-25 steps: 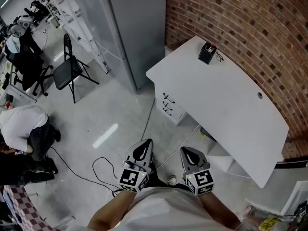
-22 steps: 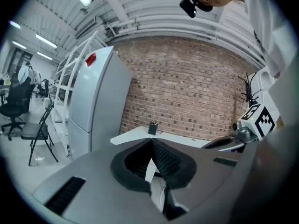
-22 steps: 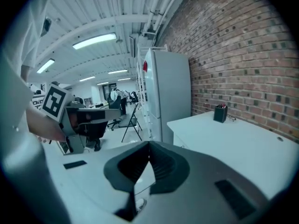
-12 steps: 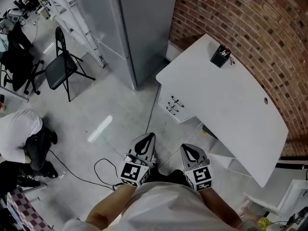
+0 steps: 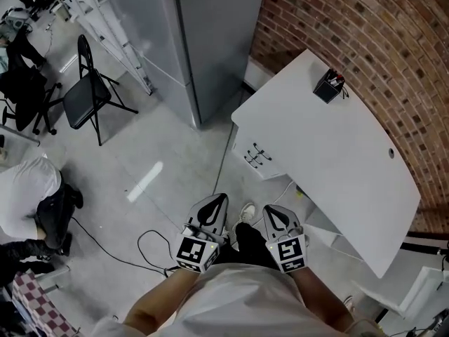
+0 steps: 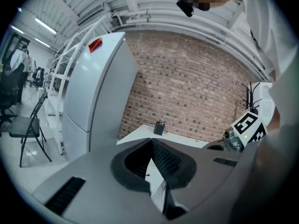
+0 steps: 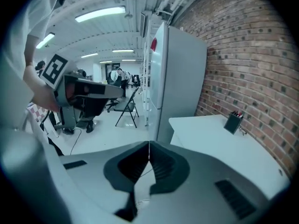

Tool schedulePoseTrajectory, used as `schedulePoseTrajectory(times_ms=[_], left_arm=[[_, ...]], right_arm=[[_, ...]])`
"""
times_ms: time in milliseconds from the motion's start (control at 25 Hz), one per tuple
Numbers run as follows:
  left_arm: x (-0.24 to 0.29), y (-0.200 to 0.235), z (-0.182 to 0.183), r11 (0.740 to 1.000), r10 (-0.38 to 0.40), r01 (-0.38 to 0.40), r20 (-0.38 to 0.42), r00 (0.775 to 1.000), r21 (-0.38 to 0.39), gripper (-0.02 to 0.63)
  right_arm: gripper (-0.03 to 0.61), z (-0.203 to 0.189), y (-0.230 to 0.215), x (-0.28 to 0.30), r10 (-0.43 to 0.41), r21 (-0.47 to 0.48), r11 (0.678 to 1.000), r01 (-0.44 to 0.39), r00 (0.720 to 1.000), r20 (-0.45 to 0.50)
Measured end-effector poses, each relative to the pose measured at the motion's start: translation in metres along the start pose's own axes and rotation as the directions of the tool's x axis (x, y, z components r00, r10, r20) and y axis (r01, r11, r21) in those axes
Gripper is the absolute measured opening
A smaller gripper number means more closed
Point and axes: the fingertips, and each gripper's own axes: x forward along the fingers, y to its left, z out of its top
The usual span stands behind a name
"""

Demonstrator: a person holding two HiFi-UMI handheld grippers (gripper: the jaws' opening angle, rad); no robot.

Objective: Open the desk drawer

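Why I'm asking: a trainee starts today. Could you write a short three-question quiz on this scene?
1. True or false: the desk drawers are all closed.
2. What stands on the white desk? A) a laptop B) a black pen holder C) a mug
3. Fill in: the fingers of the left gripper and the right gripper are both ____.
Key: 1 true; 2 B; 3 shut.
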Motion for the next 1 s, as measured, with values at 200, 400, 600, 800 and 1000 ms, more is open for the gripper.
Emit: schedulePoseTrajectory(times_ms=[200,400,600,800,1000], left_arm=[[0.016,0.015,0.004,0.998,0.067,-0.067,-0.017,0.998,-0.012,0.008],[0.025,0.019,0.004,0.997,0.08,-0.08,-0.038,0.996,0.017,0.008],[0.031,0.029,-0.013,0.994,0.112,-0.113,-0.074,0.991,-0.003,0.008],[0.04,0.05,-0.034,0.99,0.14,-0.142,-0.088,0.986,-0.018,0.008],[0.053,0.076,-0.058,0.984,0.171,-0.173,-0.04,0.984,-0.039,0.008]], right_arm=[[0.017,-0.025,-0.021,0.04,0.018,-0.048,0.999,-0.021,0.998,-0.058],[0.017,-0.04,-0.033,0.075,0.04,-0.091,0.995,-0.048,0.995,-0.093],[0.018,-0.061,-0.042,0.106,0.053,-0.149,0.986,-0.077,0.986,-0.157],[0.018,-0.094,-0.044,0.152,0.07,-0.218,0.968,-0.122,0.97,-0.231],[0.046,-0.142,-0.05,0.216,0.079,-0.246,0.957,-0.153,0.955,-0.287]])
